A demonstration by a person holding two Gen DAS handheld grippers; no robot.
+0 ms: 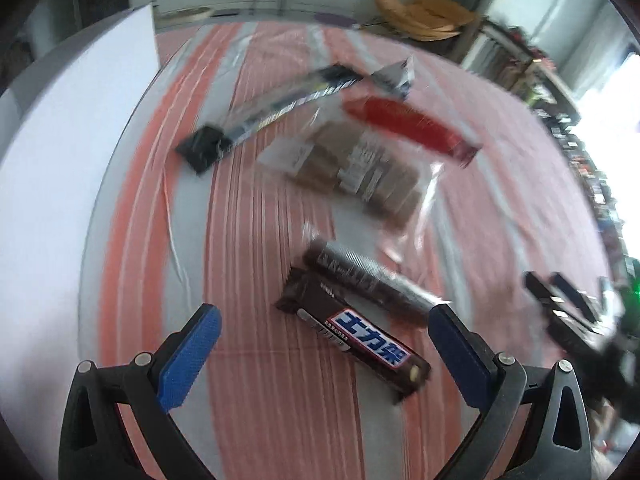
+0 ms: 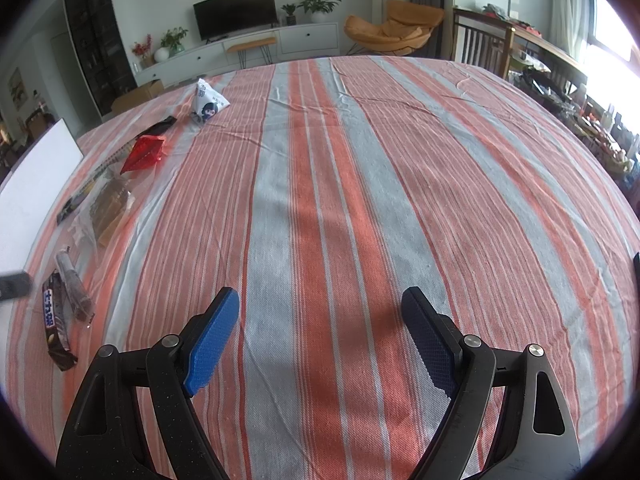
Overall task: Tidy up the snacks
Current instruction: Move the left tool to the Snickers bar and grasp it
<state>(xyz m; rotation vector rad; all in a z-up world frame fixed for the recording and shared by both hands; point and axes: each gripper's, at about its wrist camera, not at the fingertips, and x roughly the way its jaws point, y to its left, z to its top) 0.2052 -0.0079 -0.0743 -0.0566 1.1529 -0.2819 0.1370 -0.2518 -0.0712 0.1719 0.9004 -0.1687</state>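
Left gripper: spread wide, nothing held, hung low over the brown chocolate bar so both blue pads bracket it, one at 9 o'clock of the wrapper, one at 3. Probably lined up for a pick, though the bar lies slanted across the gap rather than square to it. Just beyond, at 1 o'clock of the bar and touching it, a dark ridged roll pack. Farther out at 12 o'clock, a clear bag of brown wafers; at 1 o'clock of that, a red packet; at 11 o'clock, a long black stick pack, all blurred. Loosely strewn, not yet sorted.

Right gripper: likewise wide apart and empty, parked over bare cloth, well apart from the snacks at its 9 to 10 o'clock; seemingly idle. A white pyramid pack alone at 11 o'clock, upright.

Underneath, a striped tablecloth, orange and grey, lightly creased. White board at the table's 9 o'clock edge. Beyond: television, low white cabinet, potted plants, orange lounge chair, bright window at 3 o'clock.
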